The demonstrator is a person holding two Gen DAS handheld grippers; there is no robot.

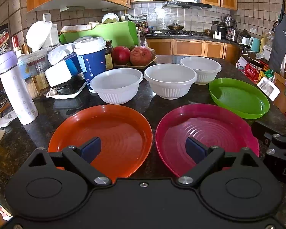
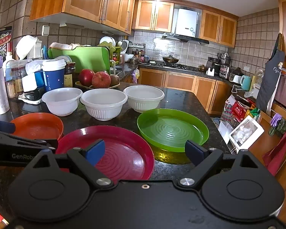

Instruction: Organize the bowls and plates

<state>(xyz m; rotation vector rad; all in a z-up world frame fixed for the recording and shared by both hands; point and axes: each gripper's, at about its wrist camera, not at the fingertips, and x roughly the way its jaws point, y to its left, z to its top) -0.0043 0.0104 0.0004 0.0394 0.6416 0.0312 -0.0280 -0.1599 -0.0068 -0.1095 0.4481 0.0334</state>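
A: What's on the bench [image 1: 181,59]?
B: Three round plates, rims up, no long axis: orange plate [image 1: 103,133] left, magenta plate [image 1: 206,133] beside it, green plate [image 2: 171,127] right and farther back.
A: Bowls?
B: Three white bowls [image 2: 103,103] in a row behind, mouths up.
A: Tools?
B: Left tool [image 1: 143,148] and right tool [image 2: 145,150] both released, holding nothing.

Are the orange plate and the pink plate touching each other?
Apart. In the left wrist view a strip of dark countertop runs between the orange plate and the pink plate, so their rims do not meet.
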